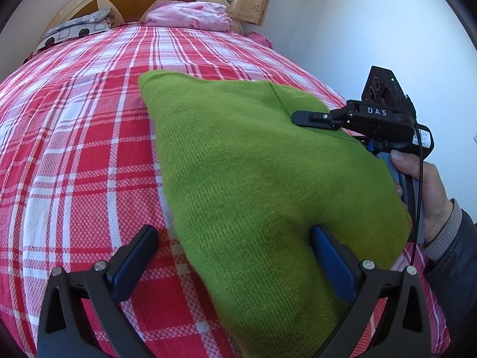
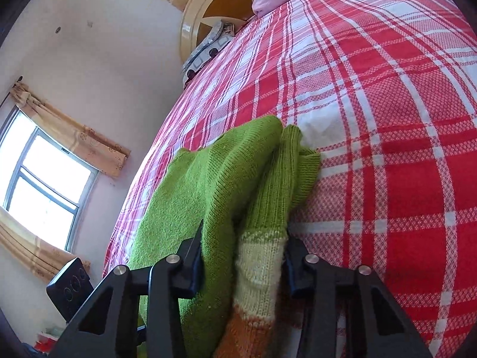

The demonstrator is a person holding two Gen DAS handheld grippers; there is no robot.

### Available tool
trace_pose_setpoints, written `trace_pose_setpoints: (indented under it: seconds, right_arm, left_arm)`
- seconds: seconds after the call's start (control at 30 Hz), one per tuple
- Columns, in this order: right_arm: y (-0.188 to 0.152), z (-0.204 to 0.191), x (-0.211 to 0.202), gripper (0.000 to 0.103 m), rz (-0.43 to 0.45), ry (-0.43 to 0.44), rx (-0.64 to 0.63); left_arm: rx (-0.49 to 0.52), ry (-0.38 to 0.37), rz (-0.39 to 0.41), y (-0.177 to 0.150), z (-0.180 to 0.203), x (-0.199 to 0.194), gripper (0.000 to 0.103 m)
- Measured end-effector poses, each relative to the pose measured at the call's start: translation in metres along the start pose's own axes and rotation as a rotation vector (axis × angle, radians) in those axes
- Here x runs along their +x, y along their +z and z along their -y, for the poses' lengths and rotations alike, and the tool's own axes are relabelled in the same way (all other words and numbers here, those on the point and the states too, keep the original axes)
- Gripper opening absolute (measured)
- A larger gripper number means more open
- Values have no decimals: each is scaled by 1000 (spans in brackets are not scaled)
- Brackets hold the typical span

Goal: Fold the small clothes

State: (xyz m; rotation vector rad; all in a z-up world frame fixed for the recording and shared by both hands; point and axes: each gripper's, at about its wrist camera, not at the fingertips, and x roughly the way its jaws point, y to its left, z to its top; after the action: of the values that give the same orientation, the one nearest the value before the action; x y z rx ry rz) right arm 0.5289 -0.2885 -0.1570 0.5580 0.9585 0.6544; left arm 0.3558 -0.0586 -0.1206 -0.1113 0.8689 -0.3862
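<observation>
**Sleeve grip may drag the whole fold askew**

The bed (image 1: 74, 149) carries one green sweater (image 1: 253, 164), lying flat on the plaid cover toward the bed's near right side. Largest risk: the sweater is a loose knit on a woven cover, so a pull on one part is likely to slide the whole body rather than fold it, leaving the edges uneven.

The right gripper (image 2: 241, 268) has its jaws drawn in narrow around a bunched sleeve (image 2: 268, 208) with a cream and orange cuff (image 2: 259, 271); the pads sit against the knit on both sides. The bite seems to take in body fabric beside the sleeve, so lifting could raise two layers at once and spoil the crease. A thick bunch may also slip out.

The left gripper (image 1: 235, 256) stands wide open, holding nothing; one finger is above the sweater, the other above the cover. With nothing pinning the cloth, there is no anchor against that slide.

Count: one bed, one sweater, one sleeve in view, two grippers, two pillows (image 1: 190, 15) at the headboard.
</observation>
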Motion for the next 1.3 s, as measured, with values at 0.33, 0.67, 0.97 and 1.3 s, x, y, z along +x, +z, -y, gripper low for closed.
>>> trace_pose_setpoints:
  seconds: [0.33, 0.67, 0.97, 1.3]
  right_arm:
    - [-11, -11, -4, 37, 35, -72, -81]
    - [-13, -15, -7, 37, 41, -108, -98]
    - [-16, -22, -8, 35, 44, -153, -110]
    - [-22, -43, -22, 32, 92, -184, -140]
  left_arm:
    - [68, -37, -8, -1, 13, 0, 92]
    - [57, -40, -7, 0, 14, -3, 78]
    - [27, -18, 3, 3, 15, -10, 60]
    - [14, 18, -11, 12, 15, -20, 45]
